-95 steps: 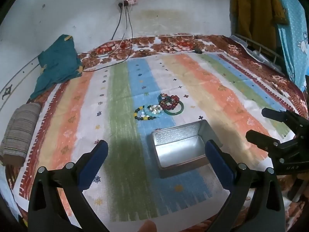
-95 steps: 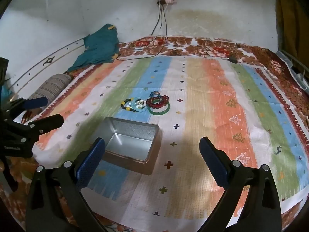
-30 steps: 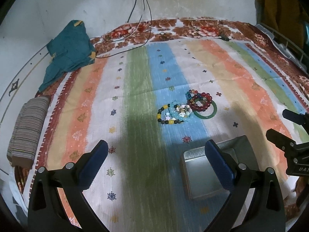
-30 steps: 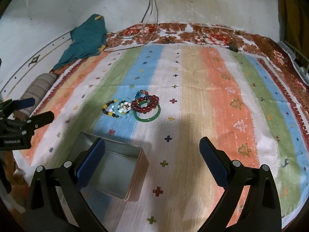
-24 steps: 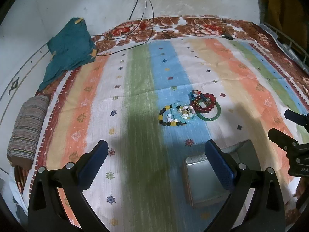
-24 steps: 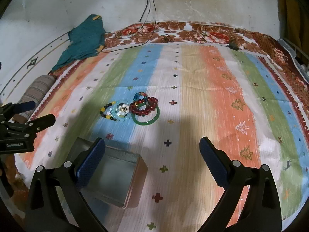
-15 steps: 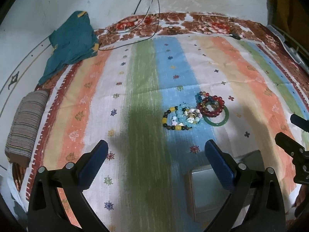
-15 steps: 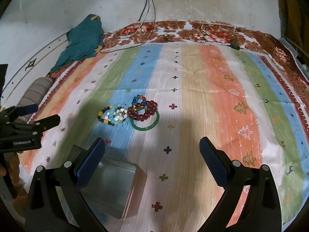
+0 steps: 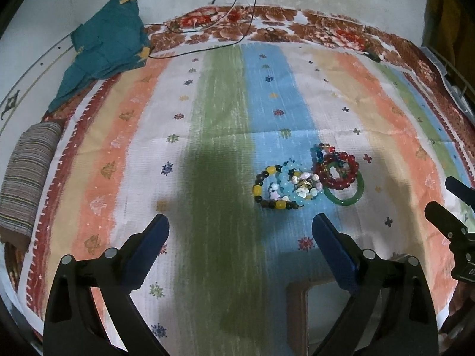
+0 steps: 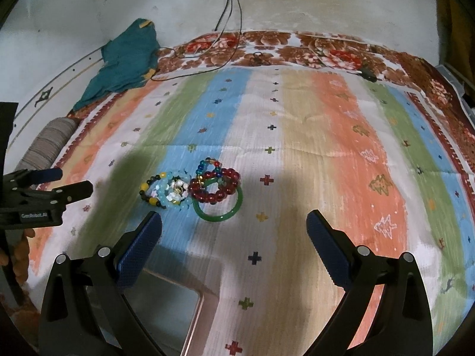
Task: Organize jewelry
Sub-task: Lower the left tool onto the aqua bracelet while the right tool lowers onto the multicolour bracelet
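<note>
A pile of bracelets lies on the striped bedspread: a green bangle (image 10: 219,216), a dark red bead bracelet (image 10: 214,196), a pale blue and shell one (image 10: 173,195) and a black-and-yellow one (image 10: 147,195). The pile also shows in the left wrist view (image 9: 308,182). A metal tin (image 10: 166,308) sits low in both views, partly behind my fingers; it also shows in the left wrist view (image 9: 311,311). My left gripper (image 9: 240,246) and right gripper (image 10: 234,237) are open and empty, both short of the pile.
A teal cloth (image 9: 104,44) and a striped folded cloth (image 9: 26,172) lie at the bed's left side. Black cables (image 10: 207,68) run from the wall onto the bed's far end. A wall stands behind the bed.
Both grippers have moved forward over the bed toward the bracelets. The tin has slid to the bottom of both views. Both grippers stay open.
</note>
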Available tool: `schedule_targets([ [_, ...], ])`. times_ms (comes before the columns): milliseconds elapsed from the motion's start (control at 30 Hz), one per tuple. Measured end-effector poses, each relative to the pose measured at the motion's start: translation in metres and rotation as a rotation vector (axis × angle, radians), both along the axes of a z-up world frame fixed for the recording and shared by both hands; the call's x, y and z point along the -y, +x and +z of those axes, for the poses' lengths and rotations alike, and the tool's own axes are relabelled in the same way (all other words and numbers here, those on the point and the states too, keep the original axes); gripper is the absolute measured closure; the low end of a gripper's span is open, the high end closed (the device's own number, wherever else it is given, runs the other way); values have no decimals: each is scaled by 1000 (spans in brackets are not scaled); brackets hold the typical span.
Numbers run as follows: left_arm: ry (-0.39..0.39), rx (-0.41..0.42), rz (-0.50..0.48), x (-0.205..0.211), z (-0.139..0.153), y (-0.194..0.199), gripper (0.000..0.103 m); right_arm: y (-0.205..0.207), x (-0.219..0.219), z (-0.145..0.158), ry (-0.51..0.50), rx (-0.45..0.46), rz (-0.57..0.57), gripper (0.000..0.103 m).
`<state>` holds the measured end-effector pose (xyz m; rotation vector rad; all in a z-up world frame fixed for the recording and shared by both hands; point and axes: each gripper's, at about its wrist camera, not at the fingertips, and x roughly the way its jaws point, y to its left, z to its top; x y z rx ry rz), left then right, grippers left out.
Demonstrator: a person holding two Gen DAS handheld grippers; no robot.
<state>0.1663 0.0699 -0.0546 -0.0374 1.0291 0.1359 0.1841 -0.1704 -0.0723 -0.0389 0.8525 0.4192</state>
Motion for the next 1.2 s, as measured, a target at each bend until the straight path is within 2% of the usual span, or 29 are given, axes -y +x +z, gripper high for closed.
schedule_targets([
  [200, -1, -30, -1, -6, -12, 13, 10, 10, -12, -4, -10, 6, 26, 4],
  [367, -43, -40, -1, -9, -18, 22, 10, 18, -19, -9, -22, -3, 28, 4],
  [567, -26, -47, -13, -7, -24, 32, 10, 35, -24, -11, -10, -12, 36, 4],
  [667, -44, -54, -28, -7, -29, 37, 10, 43, -29, -12, -12, -14, 49, 4],
  [833, -69, -62, -46, -8, -35, 43, 11, 58, -32, -19, 7, -45, 60, 4],
  [933, -87, -76, -56, -9, -41, 47, 19, 68, -34, -25, 15, -71, 63, 4],
  [1100, -81, -87, -75, -5, -48, 52, 19, 83, -42, -30, 21, -94, 76, 4],
  [1200, -106, -92, -72, -5, -50, 55, 19, 91, -50, -34, 15, -106, 89, 4],
])
